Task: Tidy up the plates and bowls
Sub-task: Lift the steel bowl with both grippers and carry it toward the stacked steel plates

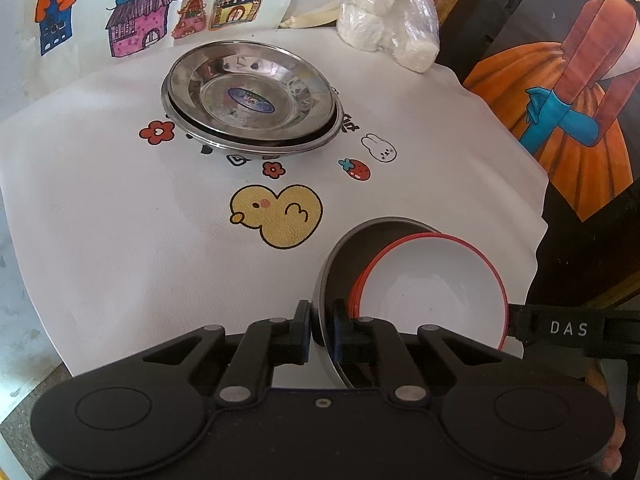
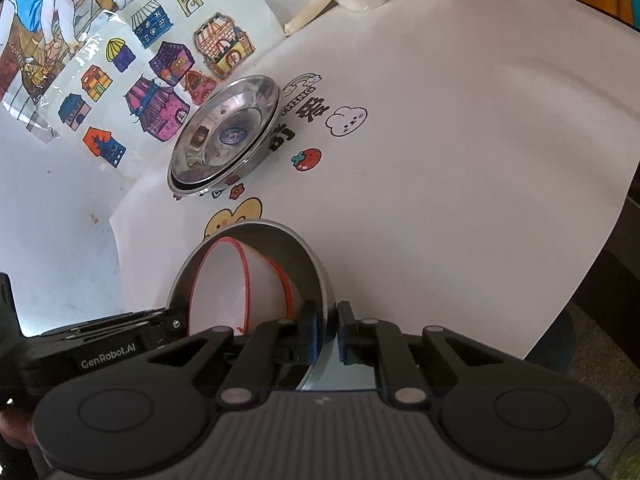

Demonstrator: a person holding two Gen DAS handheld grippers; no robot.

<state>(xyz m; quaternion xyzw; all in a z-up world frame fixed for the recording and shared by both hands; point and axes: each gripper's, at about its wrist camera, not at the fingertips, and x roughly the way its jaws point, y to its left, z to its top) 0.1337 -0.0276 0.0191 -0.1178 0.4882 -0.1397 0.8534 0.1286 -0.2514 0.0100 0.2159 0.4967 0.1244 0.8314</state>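
Left wrist view: both the left gripper (image 1: 321,330) and right gripper (image 2: 328,330) clench the round grey bowl's (image 1: 340,252) thin rim.

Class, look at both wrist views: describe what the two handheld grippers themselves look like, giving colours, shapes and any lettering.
Both are matte black, with two round discs on a wide body and linkage bars with silver pivot pins. Left gripper: blue-edged pads; its side reads "GenRobot.AI". Right gripper: blue pads, a ribbed grey panel on top, and "DAS" in white on its side.

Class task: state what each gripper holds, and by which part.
Both grip the grey bowl by its rim, left gripper and right gripper on opposite sides.
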